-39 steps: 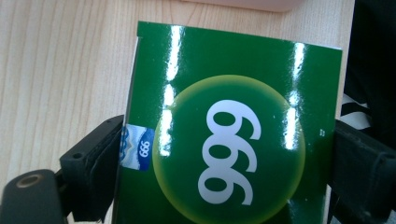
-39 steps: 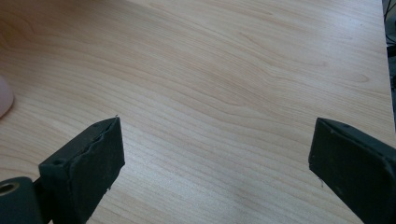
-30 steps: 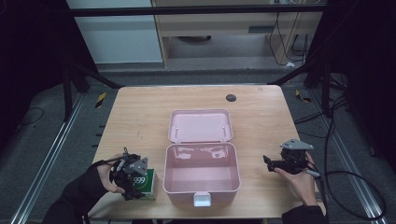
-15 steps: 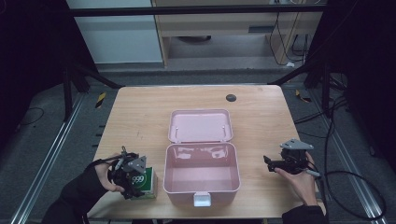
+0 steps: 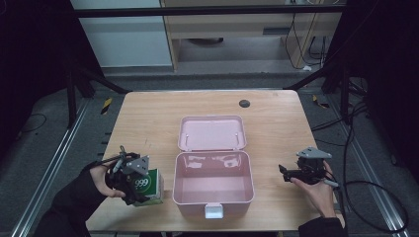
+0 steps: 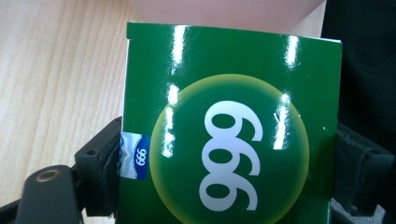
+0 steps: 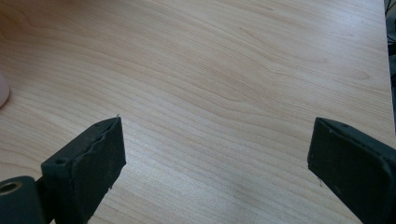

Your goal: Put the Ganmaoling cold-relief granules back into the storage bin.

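1. The left gripper (image 5: 132, 183) has its jaws closed on a green box (image 6: 229, 140); in the left gripper view one black jaw presses each side of the carton, which bears white "999" figures inside a yellow-green circle and a small blue label at its edge.
2. In the high view the green box (image 5: 149, 186) sits at the front left of the tabletop (image 5: 148, 123), just beside the left wall of the pink case (image 5: 213, 178); whether it rests on the wood or is lifted slightly cannot be told.
3. The person's left hand (image 5: 101, 180) wraps the gripper from the left, with a dark sleeve entering from the bottom-left corner.
4. The right gripper (image 7: 215, 158) has its jaws spread wide with nothing between them; the right gripper view shows bare light wood grain past the two black pads, and a sliver of pink at the far left edge.
5. From above, the right gripper (image 5: 284, 170) is low over the tabletop, well to the right of the pink case and apart from it, pointing leftwards, with the person's right hand (image 5: 316, 185) behind it and a grey plate on top.
6. The pink case stands open in the middle of the tabletop, its lid (image 5: 212, 132) laid back flat away from the person and a white latch (image 5: 213, 211) at its front wall; its interior appears empty.
7. A small dark round disc (image 5: 244, 103) lies near the far edge of the tabletop, well apart from everything else.
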### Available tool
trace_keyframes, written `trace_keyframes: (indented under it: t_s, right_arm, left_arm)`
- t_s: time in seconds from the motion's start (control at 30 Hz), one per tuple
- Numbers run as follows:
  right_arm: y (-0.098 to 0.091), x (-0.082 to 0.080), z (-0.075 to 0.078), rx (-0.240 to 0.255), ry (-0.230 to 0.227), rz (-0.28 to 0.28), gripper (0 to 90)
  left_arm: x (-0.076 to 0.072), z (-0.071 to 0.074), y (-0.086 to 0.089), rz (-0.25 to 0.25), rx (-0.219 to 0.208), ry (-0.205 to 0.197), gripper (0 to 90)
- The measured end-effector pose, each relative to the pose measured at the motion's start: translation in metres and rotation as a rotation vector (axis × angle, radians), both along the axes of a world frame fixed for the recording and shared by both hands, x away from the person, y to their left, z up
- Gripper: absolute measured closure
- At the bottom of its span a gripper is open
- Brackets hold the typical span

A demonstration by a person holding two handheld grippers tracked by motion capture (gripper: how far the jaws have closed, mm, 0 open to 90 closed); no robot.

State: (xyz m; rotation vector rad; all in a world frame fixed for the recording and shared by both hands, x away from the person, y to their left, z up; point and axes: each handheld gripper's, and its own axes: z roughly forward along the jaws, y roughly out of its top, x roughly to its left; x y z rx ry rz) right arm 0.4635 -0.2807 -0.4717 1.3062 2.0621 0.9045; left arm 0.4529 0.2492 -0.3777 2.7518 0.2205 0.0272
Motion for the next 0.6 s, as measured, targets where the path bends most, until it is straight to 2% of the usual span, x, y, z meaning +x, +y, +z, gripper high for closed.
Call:
trace_keyframes:
  t_s: [0.27,0.6]
  right_arm:
    - [0.000,0.000,0.000,-0.003,-0.004,0.004,4.5]
    - [-0.001,0.000,0.000,0.002,-0.004,0.003,4.5]
  left_arm:
    - [0.000,0.016,-0.004,0.004,-0.001,0.006,13.8]
    - [0.002,0.035,-0.005,0.013,0.005,-0.011,13.9]
